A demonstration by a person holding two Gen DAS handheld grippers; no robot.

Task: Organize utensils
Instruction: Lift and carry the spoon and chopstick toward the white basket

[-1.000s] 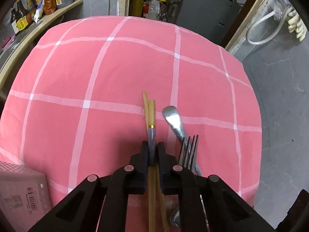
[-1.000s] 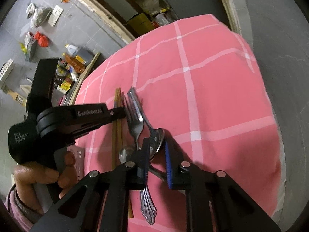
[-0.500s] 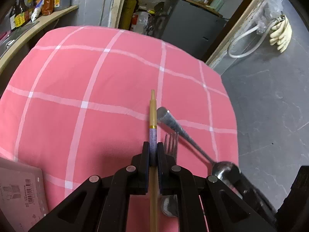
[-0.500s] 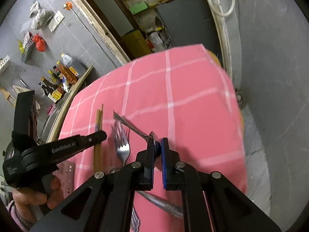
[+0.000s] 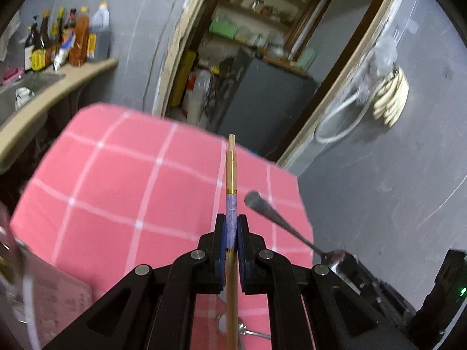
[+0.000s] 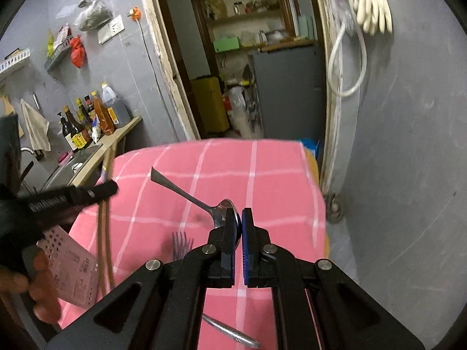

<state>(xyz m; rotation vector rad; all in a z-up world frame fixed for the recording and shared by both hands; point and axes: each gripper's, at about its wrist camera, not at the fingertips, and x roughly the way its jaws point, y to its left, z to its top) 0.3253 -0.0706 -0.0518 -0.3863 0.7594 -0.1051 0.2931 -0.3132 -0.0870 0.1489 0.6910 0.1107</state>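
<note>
My left gripper [image 5: 232, 224] is shut on a pair of wooden chopsticks [image 5: 232, 169] at their purple band and holds them above the pink checked table [image 5: 122, 192]. In the right wrist view the left gripper [image 6: 73, 197] and the chopsticks [image 6: 103, 233] show at the left. The right gripper [image 6: 240, 221] is shut on the bowl of a metal spoon [image 6: 186, 194], whose handle sticks out up and to the left, clear of the cloth. The same spoon [image 5: 277, 218] shows in the left wrist view. A fork [image 6: 182, 243] lies on the cloth under the spoon.
A pink perforated box [image 6: 73, 265] stands at the table's near left by a person's hand [image 6: 38, 291]. Another metal utensil [image 6: 230, 332] lies near the front edge. Bottles [image 6: 87, 122] line a counter on the left. A doorway lies beyond the table.
Both grippers have risen off the table, the left with the chopsticks and the right with the spoon. The right jaws closed on the spoon bowl. The fork stayed on the cloth.
</note>
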